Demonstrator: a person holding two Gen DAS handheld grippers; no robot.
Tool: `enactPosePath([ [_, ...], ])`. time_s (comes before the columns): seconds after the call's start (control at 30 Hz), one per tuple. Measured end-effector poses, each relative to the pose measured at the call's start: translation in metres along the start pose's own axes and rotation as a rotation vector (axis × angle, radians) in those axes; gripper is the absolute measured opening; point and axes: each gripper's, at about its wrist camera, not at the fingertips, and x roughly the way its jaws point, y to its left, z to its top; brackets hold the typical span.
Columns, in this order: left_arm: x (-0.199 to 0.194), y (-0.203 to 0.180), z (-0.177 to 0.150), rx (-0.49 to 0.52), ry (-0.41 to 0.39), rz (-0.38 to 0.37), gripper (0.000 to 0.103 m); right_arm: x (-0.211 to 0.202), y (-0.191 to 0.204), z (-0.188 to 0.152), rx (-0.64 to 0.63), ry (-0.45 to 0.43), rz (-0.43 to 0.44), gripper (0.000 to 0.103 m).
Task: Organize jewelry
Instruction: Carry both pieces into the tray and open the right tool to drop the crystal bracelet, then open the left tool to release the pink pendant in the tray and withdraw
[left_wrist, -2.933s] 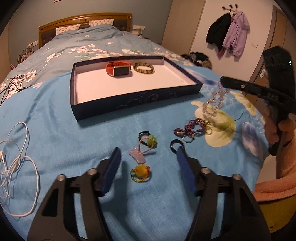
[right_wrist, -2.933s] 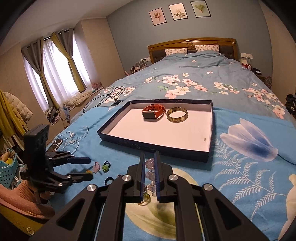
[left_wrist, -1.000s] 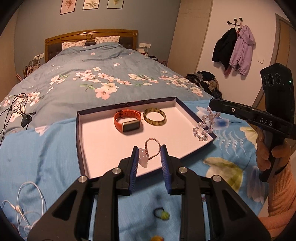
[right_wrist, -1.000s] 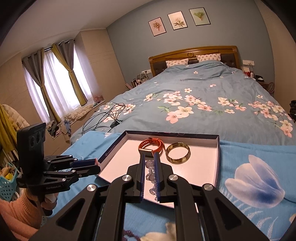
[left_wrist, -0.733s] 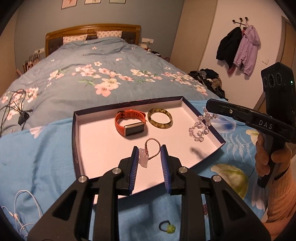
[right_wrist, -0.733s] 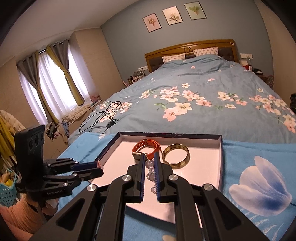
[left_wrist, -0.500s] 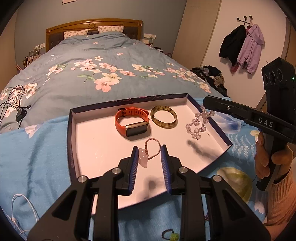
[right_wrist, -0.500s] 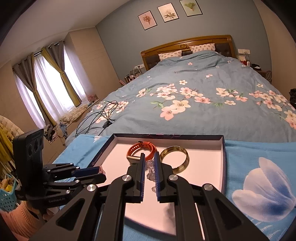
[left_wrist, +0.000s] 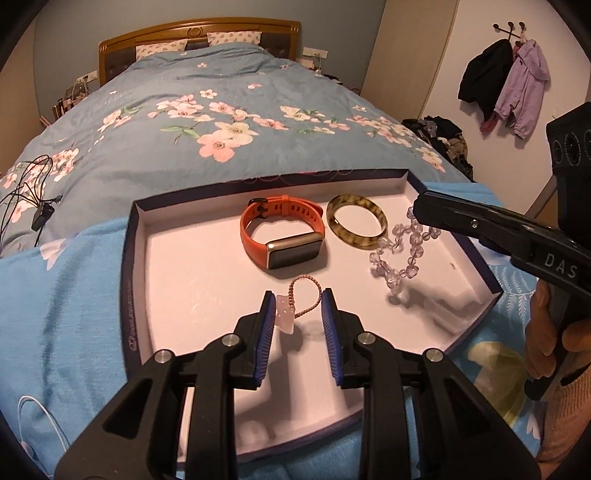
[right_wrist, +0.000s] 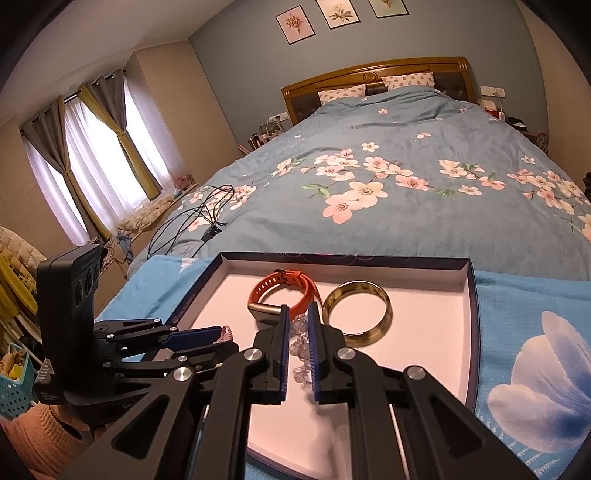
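Both pairs of tongs hang over the shallow tray (left_wrist: 127, 266) that lies on the bed (left_wrist: 207, 122), and each carries a piece of jewelry. The left tongs (left_wrist: 297, 314) stand part-way open, yet a pink stone pendant (left_wrist: 285, 317) clings to the left blue pad, and its thin beaded cord (left_wrist: 304, 295) loops forward between the fingers toward the far edge of the tray. Whether the right pad touches the cord I cannot tell — the grip looks loose. This piece hangs over the middle of the tray, nearer its near edge, just in front of the orange watch (left_wrist: 282, 234). The right tongs (right_wrist: 296, 345) are nearly closed on a clear crystal bead bracelet (left_wrist: 400, 254), which dangles below the tips over the right side of the tray, close to the right wall and just beside the mottled bangle (left_wrist: 356, 221). In the left wrist view the lowest beads look near the tray floor, though contact is not clear. The coming move likely turns on straight-down drops: the pendant's free floor lies directly beneath the left tongs, and the bracelet's beneath the right, between the bangle and the right wall. The bracelet's loop hangs vertical — it may fall against the bangle unless set slightly toward the near right corner.
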Motion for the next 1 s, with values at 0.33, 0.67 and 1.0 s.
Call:
enactPosePath([
  [0.33, 0.017, 0.004, 0.003, -0.012, 0.023, 0.006, 0.027, 0.010, -0.009, -0.004, 0.019, 0.034, -0.039, 0.010],
  [0.67, 0.023, 0.006, 0.005, -0.034, 0.026, -0.007, 0.039, 0.010, -0.015, -0.007, 0.025, 0.057, -0.073, 0.012],
  [1.0, -0.004, 0.002, 0.005, -0.016, -0.057, -0.026, 0.055, 0.005, -0.011, -0.018, -0.014, 0.100, -0.079, 0.028],
])
